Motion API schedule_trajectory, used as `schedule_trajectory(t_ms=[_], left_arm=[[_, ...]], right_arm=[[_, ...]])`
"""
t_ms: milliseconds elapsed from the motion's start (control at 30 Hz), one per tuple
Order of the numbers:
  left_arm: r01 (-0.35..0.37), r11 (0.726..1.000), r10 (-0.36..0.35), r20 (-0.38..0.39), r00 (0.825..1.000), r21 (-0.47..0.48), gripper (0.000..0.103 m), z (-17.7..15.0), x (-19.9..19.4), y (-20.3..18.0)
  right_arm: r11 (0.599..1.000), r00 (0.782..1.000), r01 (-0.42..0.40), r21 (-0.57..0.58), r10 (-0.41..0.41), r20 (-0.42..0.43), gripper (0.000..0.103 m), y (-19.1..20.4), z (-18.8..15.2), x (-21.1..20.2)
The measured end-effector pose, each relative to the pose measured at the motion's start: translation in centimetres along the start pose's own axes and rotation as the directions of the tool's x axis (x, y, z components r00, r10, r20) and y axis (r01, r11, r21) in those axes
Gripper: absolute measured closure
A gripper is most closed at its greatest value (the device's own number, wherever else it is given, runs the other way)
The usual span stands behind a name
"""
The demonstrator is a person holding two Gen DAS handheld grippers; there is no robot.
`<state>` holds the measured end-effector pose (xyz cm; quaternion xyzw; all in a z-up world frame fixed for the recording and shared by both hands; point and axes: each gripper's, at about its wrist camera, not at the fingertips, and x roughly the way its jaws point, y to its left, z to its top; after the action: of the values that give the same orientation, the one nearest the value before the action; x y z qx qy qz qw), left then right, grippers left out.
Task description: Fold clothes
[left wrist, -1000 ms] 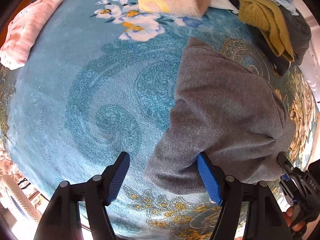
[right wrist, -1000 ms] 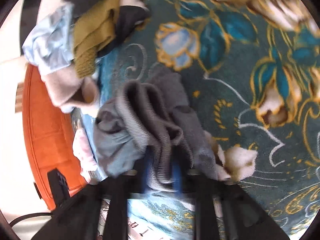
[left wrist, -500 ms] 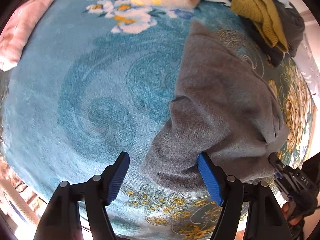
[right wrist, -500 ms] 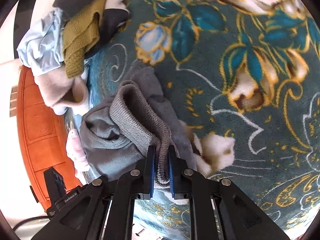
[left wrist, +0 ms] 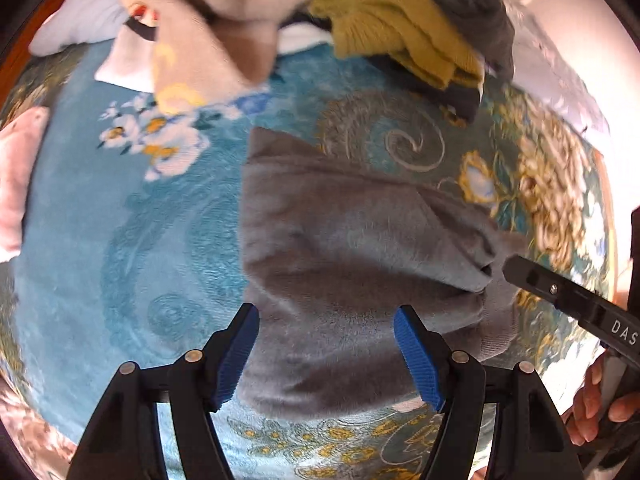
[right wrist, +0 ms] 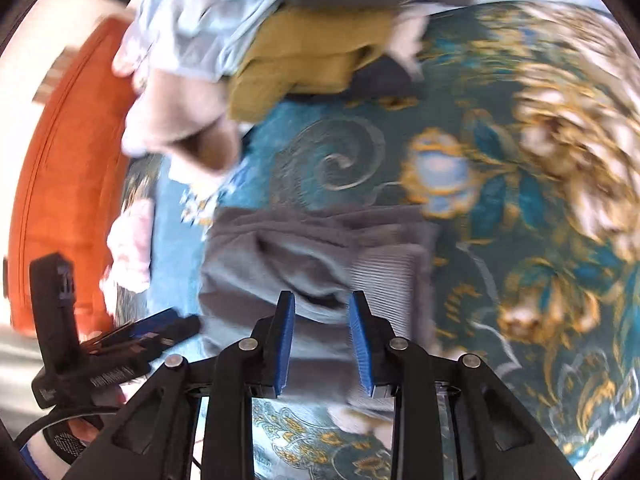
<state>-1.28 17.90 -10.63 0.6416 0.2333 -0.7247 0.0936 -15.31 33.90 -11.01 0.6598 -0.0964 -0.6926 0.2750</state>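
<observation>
1. The gray sweater lies folded on the blue flowered blanket, in front of the pile of unfolded clothes.
2. The right gripper is opening. Its blue pads do not press the cloth now, and the ribbed hem lies flat just past them. I think this step is letting go after a fold.
3. To do it well, open all the way before lifting, so the hem does not get pulled up again.
4. The left gripper is wide and holds nothing. It hangs over the near edge of the sweater.
5. Next, check that the edges line up. The right side looks bunchy, so pat it flat.
6. Keep both grippers away from the mustard knit in the pile.
</observation>
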Motion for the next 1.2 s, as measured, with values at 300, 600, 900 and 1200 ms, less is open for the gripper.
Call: schedule_trajectory(t_ms=[300, 600, 900, 1200], left_arm=[[0.006, 0.998, -0.013, -0.120, 0.993, -0.057, 0.028, 1.9, 4.3, 2.1], [0.137, 0.973, -0.151, -0.060, 0.987, -0.186, 0.024, 1.2, 1.5, 6.7], [0.240, 0.958, -0.259, -0.111, 0.959, -0.159, 0.017, 2.4, 5.5, 5.9], [0.226, 0.959, -0.248, -0.123, 0.961, -0.169, 0.020, 2.7, 6.4, 4.5]], right_arm=[[0.990, 0.996, 0.062, 0.129, -0.053, -0.073, 0.077, -4.0, -0.2, 4.3], [0.977, 1.000, 0.014, 0.213, -0.011, -0.017, 0.024, -6.3, -2.4, 1.0], [0.943, 0.997, -0.040, 0.330, 0.059, -0.047, 0.022, -8.0, -2.8, 5.4], [0.931, 0.998, -0.062, 0.361, 0.068, -0.003, 0.016, -7.3, -1.8, 7.2]])
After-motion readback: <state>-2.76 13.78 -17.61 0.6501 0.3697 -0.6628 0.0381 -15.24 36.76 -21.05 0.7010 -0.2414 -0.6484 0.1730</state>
